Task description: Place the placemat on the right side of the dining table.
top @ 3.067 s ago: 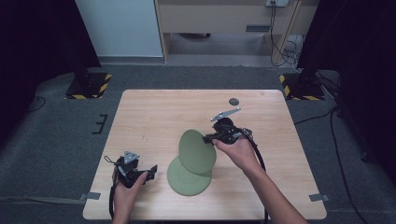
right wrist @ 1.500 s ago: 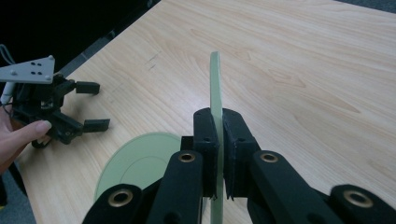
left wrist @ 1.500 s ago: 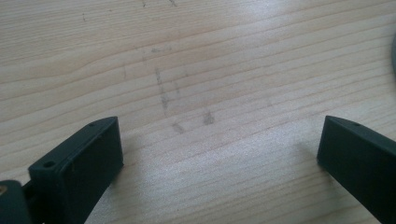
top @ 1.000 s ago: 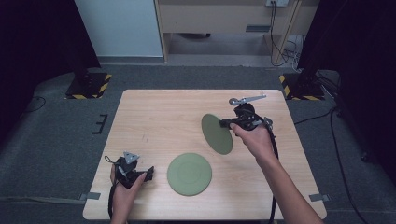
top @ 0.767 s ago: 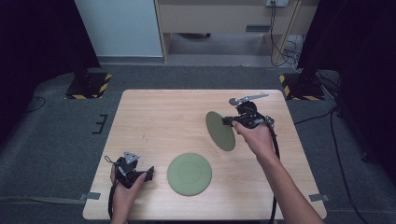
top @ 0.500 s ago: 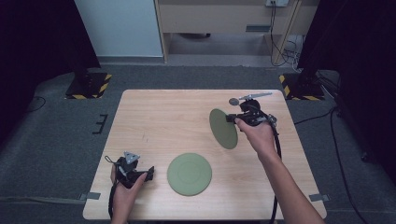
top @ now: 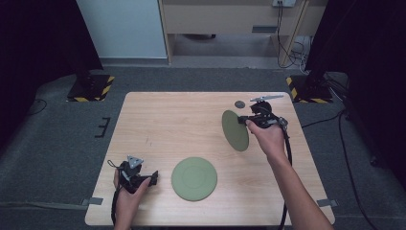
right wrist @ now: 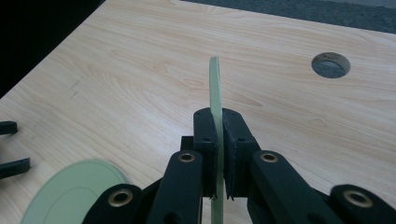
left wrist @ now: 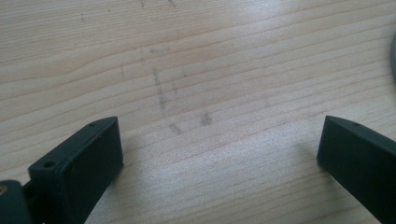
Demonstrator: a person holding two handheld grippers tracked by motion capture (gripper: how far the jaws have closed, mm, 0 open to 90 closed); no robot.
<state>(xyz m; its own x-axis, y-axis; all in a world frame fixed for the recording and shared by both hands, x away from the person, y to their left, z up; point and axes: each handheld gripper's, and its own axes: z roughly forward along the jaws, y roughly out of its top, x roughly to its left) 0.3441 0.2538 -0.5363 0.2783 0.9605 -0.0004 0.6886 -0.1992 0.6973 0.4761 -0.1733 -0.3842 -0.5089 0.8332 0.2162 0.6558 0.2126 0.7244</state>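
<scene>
Nearest the person, the left gripper (top: 154, 178) rests low on the table (top: 172, 120) at its near left corner, its jaws spread wide over bare wood with nothing between them, as the left gripper view shows. Just beside it to the right, a green plate (top: 194, 178) lies flat on the table, apart from the jaws. Farther out and to the right, the right gripper (top: 243, 120) is clamped on the rim of a second green plate (top: 235, 130), holding it on edge and lifted clear of the wood; in the right gripper view the plate (right wrist: 215, 102) stands upright between the two black jaws, which pinch only a narrow strip near its edge. Beyond that, close to the far edge, sits a small round hole (top: 239, 104) in the table. The main risk looks to be that thin grip: with most of the plate hanging out past the jaws, a quick swing or a tilt of the wrist could let it pivot or slide out and drop. If it is set down on edge it may roll or tip over, and lowering it without levelling could knock its lower rim on the wood. The trailing cable (top: 288, 148) along the right forearm could also snag.
</scene>
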